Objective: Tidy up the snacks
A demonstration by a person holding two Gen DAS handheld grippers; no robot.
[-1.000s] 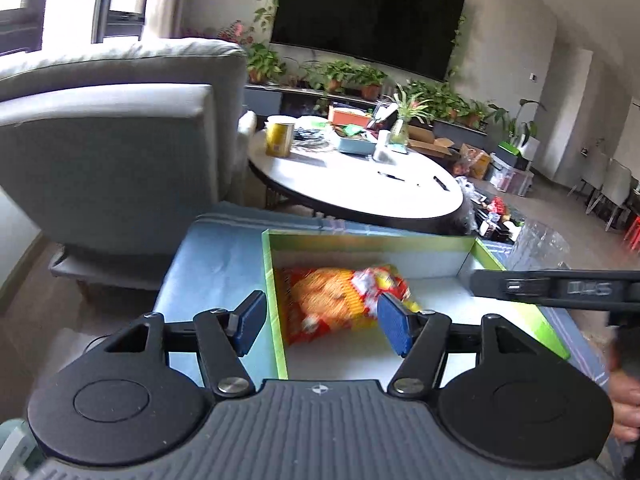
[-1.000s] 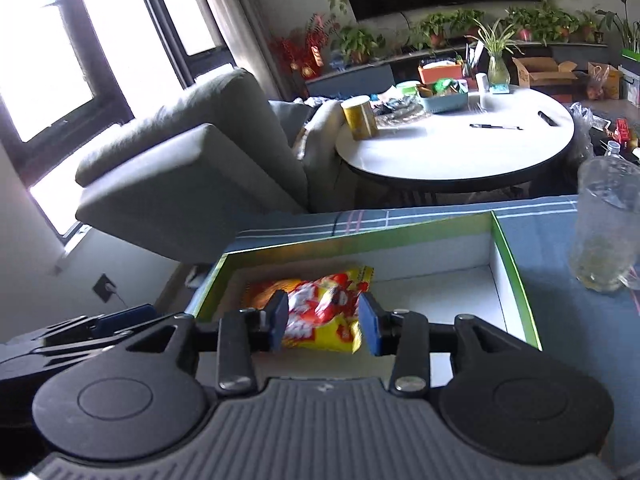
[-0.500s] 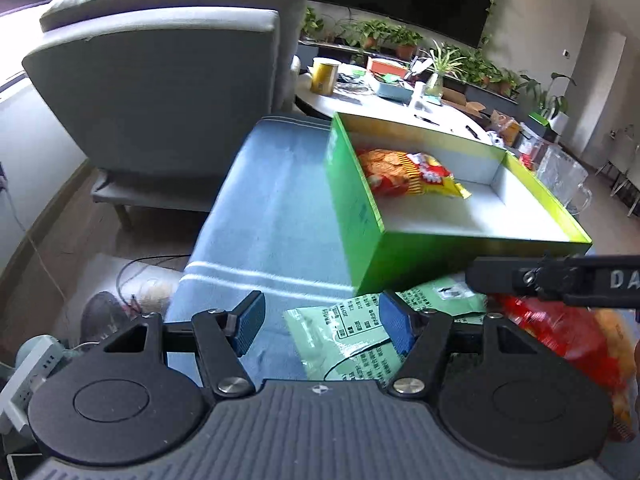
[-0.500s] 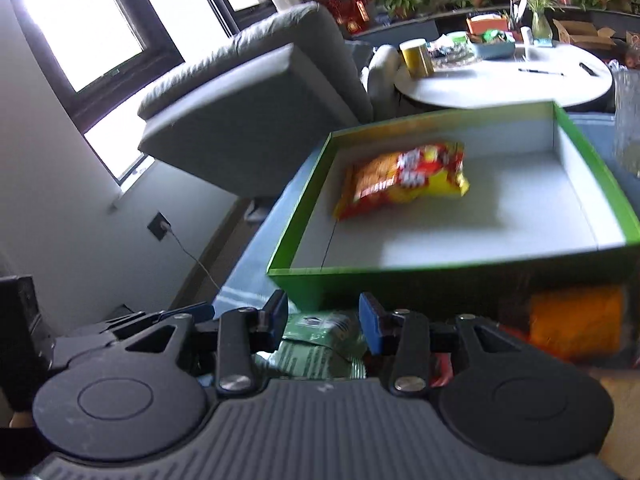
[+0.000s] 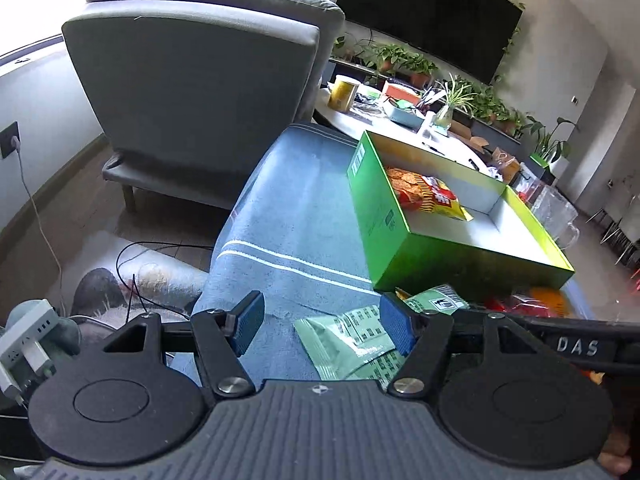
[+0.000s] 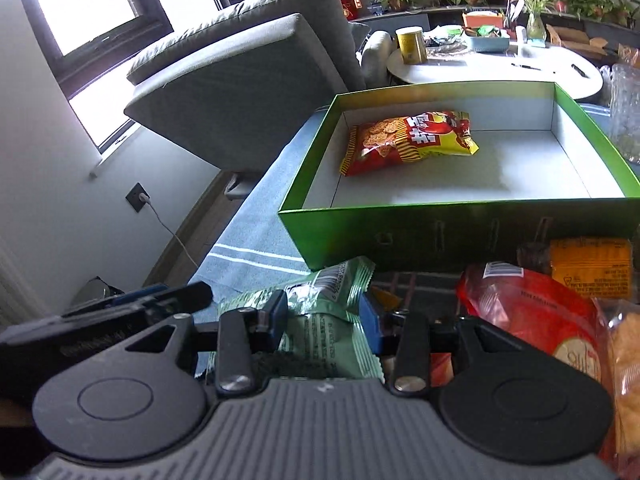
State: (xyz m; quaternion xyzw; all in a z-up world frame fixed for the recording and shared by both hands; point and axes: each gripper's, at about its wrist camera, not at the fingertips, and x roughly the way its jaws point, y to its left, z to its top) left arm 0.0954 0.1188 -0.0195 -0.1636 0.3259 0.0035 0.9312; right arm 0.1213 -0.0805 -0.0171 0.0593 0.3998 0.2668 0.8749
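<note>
Both grippers are down at the near edge of the blue cloth, in front of the green box. One red-and-yellow snack bag already lies inside the box, toward its upper-left corner, long axis running left to right.

The next candidate looks like the pale green packet. In the right wrist view it sits at lower centre, directly between the pads of the right gripper. The jaws stand apart and straddle it; whether the pads press on it yet cannot be told. The packet's long axis runs up-frame toward the box wall, roughly along the fingers.

In the left wrist view the left gripper is about half open with nothing in it, its jaws having just been opening a touch. The same packet lies low and right of centre, by the right-hand pad.

So the right gripper is the better placed. A red bag and an orange packet wait at lower right.
</note>
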